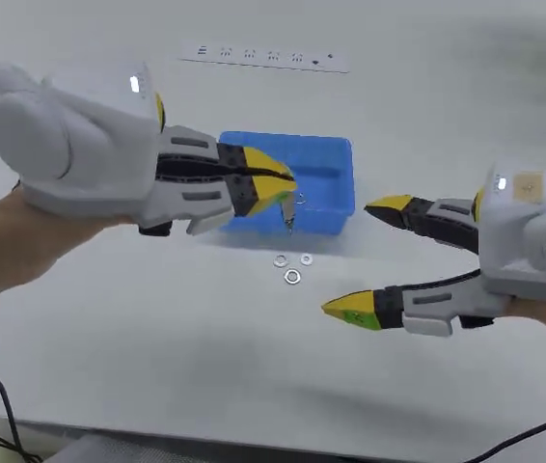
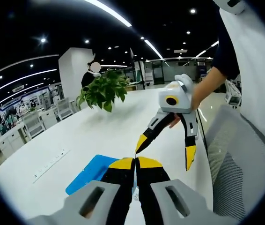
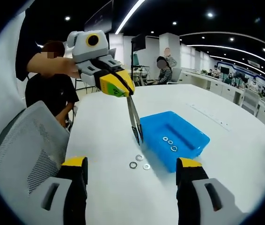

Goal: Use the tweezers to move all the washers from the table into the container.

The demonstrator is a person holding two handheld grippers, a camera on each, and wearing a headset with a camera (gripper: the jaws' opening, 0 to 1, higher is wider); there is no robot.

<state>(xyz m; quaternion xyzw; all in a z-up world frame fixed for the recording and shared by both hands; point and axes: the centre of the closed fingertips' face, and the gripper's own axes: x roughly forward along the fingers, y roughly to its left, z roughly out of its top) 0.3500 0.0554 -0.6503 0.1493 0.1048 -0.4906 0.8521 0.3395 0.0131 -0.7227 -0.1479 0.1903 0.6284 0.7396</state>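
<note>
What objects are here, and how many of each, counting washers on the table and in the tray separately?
Blue rectangular plastic container: 1
Small silver metal washers on the white table, at: 3
Silver washers inside the container: 3
Thin metal tweezers: 1
Yellow-tipped hand-held grippers, left and right: 2
Total: 10

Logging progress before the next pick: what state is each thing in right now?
Left gripper: shut on the tweezers.
Tweezers: held, tips pointing down.
Right gripper: open, holding nothing.
Container: upright, open-topped.
Washers in container: three, lying flat.
Loose washers: three, flat on the table.
</note>
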